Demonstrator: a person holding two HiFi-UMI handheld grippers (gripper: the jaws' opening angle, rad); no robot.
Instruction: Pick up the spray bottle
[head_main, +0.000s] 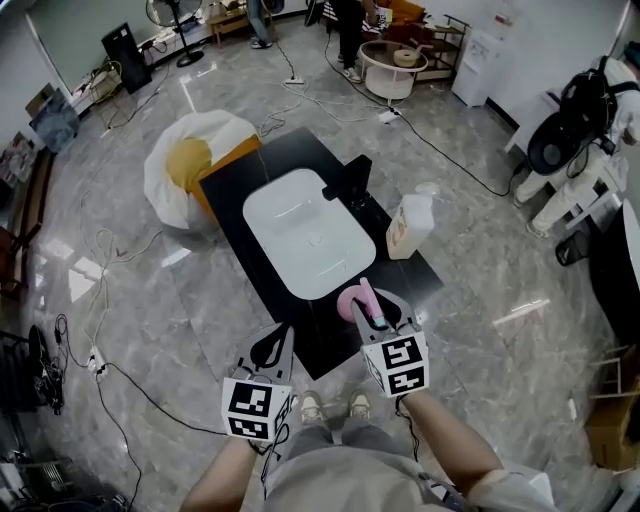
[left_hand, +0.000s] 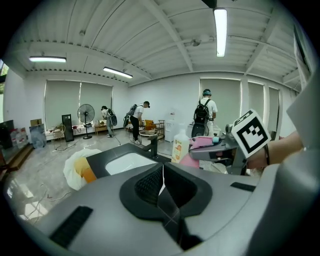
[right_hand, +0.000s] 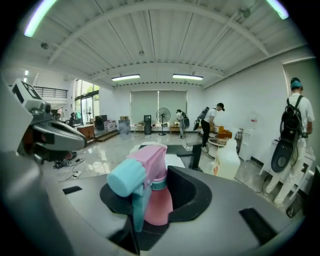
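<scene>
Pink with a teal nozzle, the spray bottle (head_main: 356, 299) sits in the right gripper (head_main: 385, 314), which is clamped round its neck just under the spray head. In the right gripper view the bottle (right_hand: 154, 192) stands upright between the dark pads, with the nozzle (right_hand: 125, 179) pointing back toward the camera and the trigger hanging below it. From the head view the bottle is over the near edge of the black counter (head_main: 300, 155), on the side closest to the person. No view shows whether its base touches the counter.

The left gripper (head_main: 272, 346) is held beside the right one, just off the counter's near corner. Its jaws are pressed together with nothing between them, as the left gripper view (left_hand: 162, 186) shows.

A white sink (head_main: 308, 245) is set into the middle of the counter, with a black faucet (head_main: 350, 180) at its far right edge. A white jug (head_main: 410, 225) with an orange label stands upright on the counter to the right of the sink, well apart from the spray bottle. A white and yellow beanbag (head_main: 190, 165) lies on the grey marble floor against the counter's far left side. Cables trail across the floor, and people stand at the far end of the room.
</scene>
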